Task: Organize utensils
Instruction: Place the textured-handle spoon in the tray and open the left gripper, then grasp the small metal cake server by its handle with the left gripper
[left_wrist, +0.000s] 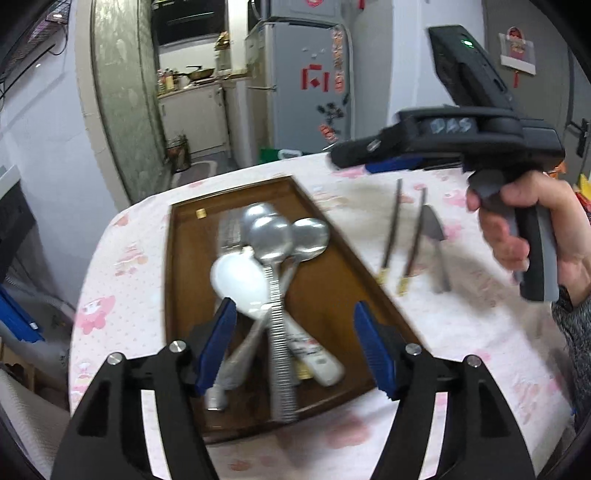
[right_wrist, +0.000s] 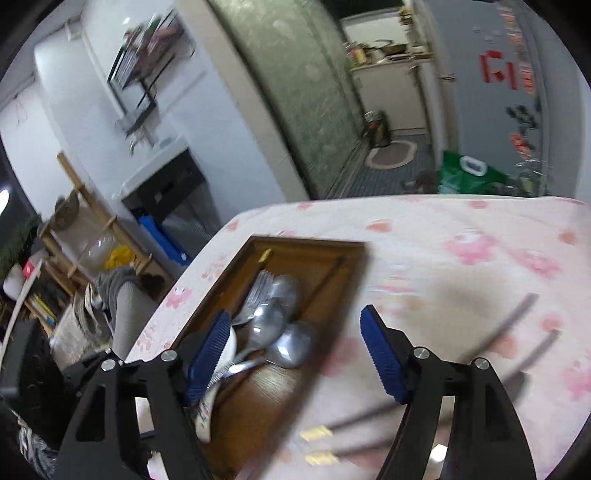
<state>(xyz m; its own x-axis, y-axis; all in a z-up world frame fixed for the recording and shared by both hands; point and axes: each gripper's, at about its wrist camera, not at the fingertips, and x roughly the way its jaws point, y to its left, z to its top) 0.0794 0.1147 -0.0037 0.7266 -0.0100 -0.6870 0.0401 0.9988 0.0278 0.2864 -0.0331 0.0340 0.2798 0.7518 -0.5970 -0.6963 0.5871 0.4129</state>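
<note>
**A:** Nearest you, your left gripper (left_wrist: 293, 345) hung over the near end of the wooden tray (left_wrist: 332, 284), its blue fingers (left_wrist: 218, 343) spread wide with nothing between them. I'd judge you held it there because the spoon handles lay right under the gap.

**B:** And what did the pile look like?

**A:** A loose heap. The white ceramic spoon (left_wrist: 240, 284) lay across the metal spoons (left_wrist: 273, 240), one of which had a ribbed handle, and a fork (left_wrist: 229, 230) showed behind the bowls on the left. They crossed one another instead of lying side by side, so the sorting looked unfinished to me.

**B:** My other hand?

**A:** Your right gripper (right_wrist: 295, 354) was also spread wide and empty, held above the table (right_wrist: 461, 229) near the tray's right rim. In the left wrist view it sat high over the far right of the table, so I read it as between moves, though the blur keeps me from being sure.

**B:** What was left outside the tray?

**A:** Farther right on the pink-patterned cloth, two dark chopsticks (left_wrist: 391, 236) with gold ends lay almost parallel, and a small knife (left_wrist: 436, 240) lay just beside them. All three were well apart from the heap, probably waiting their turn. At the tray's far end a small gold object (left_wrist: 200, 213) sat alone; I could not tell what it was.
</note>
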